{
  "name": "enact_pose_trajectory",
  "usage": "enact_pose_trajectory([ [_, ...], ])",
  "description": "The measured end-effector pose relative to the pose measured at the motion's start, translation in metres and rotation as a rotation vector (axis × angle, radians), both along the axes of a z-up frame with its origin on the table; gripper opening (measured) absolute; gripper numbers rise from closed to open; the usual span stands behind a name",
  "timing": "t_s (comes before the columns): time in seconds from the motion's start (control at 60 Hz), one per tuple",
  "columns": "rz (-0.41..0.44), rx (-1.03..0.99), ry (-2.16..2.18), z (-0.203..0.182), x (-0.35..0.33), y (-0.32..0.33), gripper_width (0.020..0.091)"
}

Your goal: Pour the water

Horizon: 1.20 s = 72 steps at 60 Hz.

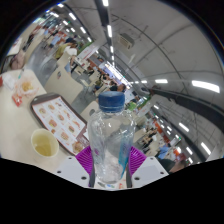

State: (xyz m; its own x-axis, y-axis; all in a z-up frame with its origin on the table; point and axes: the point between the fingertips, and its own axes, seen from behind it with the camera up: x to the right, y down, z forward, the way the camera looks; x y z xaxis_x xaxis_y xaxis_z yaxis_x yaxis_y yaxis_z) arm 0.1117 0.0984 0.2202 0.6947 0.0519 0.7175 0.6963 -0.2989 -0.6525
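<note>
1. Gripper view shows a clear plastic water bottle [110, 140] with a blue cap [112, 101] standing upright between the two purple pads [85, 159], right at the near end of the scene.
2. The jaws are closed to about the bottle's width; both pads appear to press against its lower sides, so the gripper [110, 165] looks to have the bottle held. Whether the bottle's base rests on anything cannot be seen.
3. The step in hand seems to be carrying or lifting the bottle, ahead of any pouring. The bottle is upright and the blue cap is on, so no water can leave yet.
4. On the white desk [40, 90], to the left, sits a pale cup [44, 144] near the jaws, with a tray [58, 118] just beyond it and a pinkish glass [22, 92] farther off. The cup is the likely target, though that is a guess.
5. The next move would call for getting the cap off, then bringing the bottle's mouth over the cup and tilting slowly, keeping a firm squeeze so the smooth plastic does not slip.
6. People sit at tables in the far background, well apart from the work.
</note>
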Motion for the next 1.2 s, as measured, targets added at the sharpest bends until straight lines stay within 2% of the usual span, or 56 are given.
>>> enact_pose_trajectory([
  [0.2,-0.044,-0.05,0.559,-0.057,0.003,-0.004,0.041],
  [0.383,-0.048,-0.12,0.744,-0.126,-0.002,-0.003,0.0414],
  [0.55,-0.049,-0.161,0.781,-0.167,-0.006,-0.008,0.0426],
  [0.667,-0.031,-0.1,0.793,-0.16,-0.005,-0.009,0.0449],
  [0.833,-0.062,-0.147,0.792,-0.162,-0.004,-0.015,0.0586],
  [0.867,-0.082,-0.169,0.789,-0.164,-0.002,-0.018,0.0672],
  [0.917,-0.103,-0.197,0.791,-0.161,-0.002,-0.026,0.0849],
  [0.933,-0.112,-0.206,0.789,-0.159,-0.001,-0.03,0.0864],
  [0.967,-0.13,-0.222,0.786,-0.159,0.002,-0.036,0.0825],
  [1.033,-0.158,-0.24,0.78,-0.146,0.001,-0.058,0.0858],
  [1.2,-0.231,-0.311,0.765,-0.112,-0.012,-0.131,0.0851],
])
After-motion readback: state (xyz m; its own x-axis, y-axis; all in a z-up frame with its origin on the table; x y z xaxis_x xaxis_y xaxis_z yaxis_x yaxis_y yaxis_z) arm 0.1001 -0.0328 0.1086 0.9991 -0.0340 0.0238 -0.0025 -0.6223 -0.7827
